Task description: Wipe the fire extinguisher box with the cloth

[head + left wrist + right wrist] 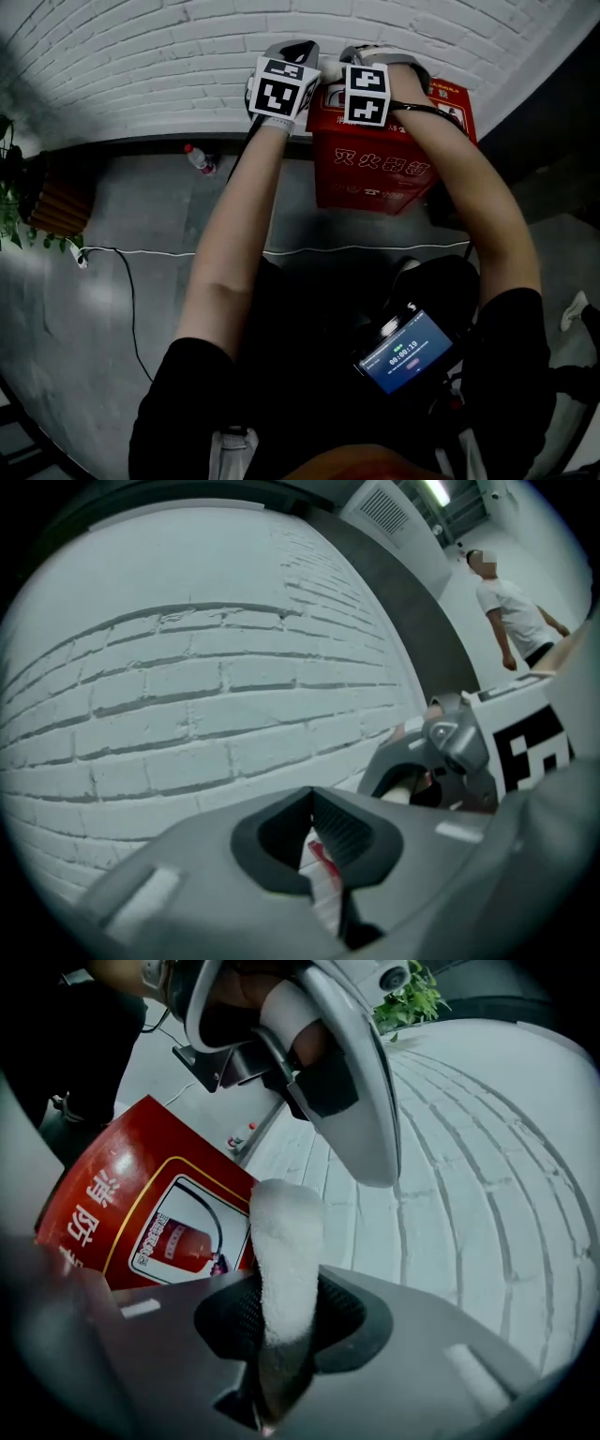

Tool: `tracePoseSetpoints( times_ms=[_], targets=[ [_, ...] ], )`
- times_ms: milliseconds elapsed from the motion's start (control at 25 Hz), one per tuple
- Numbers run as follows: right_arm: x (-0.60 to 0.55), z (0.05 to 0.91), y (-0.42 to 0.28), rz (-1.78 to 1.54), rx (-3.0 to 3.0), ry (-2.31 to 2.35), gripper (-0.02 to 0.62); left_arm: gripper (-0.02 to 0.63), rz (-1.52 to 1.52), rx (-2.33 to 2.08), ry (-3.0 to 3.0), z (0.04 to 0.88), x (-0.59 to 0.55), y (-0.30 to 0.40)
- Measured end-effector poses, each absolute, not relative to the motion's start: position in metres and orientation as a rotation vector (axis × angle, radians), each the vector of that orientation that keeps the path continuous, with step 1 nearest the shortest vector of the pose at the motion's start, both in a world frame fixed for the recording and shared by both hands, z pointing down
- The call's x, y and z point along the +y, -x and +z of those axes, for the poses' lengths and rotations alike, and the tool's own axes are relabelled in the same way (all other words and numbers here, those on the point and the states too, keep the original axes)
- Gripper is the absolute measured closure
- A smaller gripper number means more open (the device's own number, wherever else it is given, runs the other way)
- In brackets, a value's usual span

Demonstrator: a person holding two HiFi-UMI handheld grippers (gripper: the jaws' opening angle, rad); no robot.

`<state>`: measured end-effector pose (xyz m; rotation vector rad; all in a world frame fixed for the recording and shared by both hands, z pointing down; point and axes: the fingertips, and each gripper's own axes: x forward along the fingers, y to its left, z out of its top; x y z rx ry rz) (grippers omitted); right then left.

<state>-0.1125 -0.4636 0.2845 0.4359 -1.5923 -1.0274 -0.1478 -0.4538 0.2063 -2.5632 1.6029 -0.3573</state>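
The red fire extinguisher box (pixel 380 164) stands on the floor against a white brick wall (pixel 141 66). Both grippers are held over its top, close to the wall. My right gripper (pixel 286 1321) is shut on a white cloth (pixel 286 1251), which sticks up out of the jaws beside the box's printed top (pixel 150 1213). My left gripper (pixel 314 846) is just to the left of it, jaws together, and only a sliver of red and white shows through their gap. In the head view the marker cubes of the left gripper (pixel 281 89) and right gripper (pixel 367 92) sit side by side.
A small water bottle (pixel 199 159) lies at the wall's foot left of the box. A white cable (pixel 122 272) runs across the grey floor. A potted plant (pixel 14 220) is at the far left. Another person (pixel 511 611) stands farther along the wall.
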Motion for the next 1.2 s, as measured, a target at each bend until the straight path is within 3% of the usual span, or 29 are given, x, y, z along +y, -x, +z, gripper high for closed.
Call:
tracePoseSetpoints(
  times_ms=[360, 1200],
  targets=[
    [-0.453, 0.286, 0.052, -0.952, -1.558, -0.448, 0.499, 0.607, -0.38, 1.545, 2.58, 0.195, -0.441, 0.095],
    [-0.459, 0.281, -0.162, -0.733, -1.507, -0.67, 0.499, 0.607, -0.385, 1.309, 2.708, 0.199, -0.424, -0.065]
  ],
)
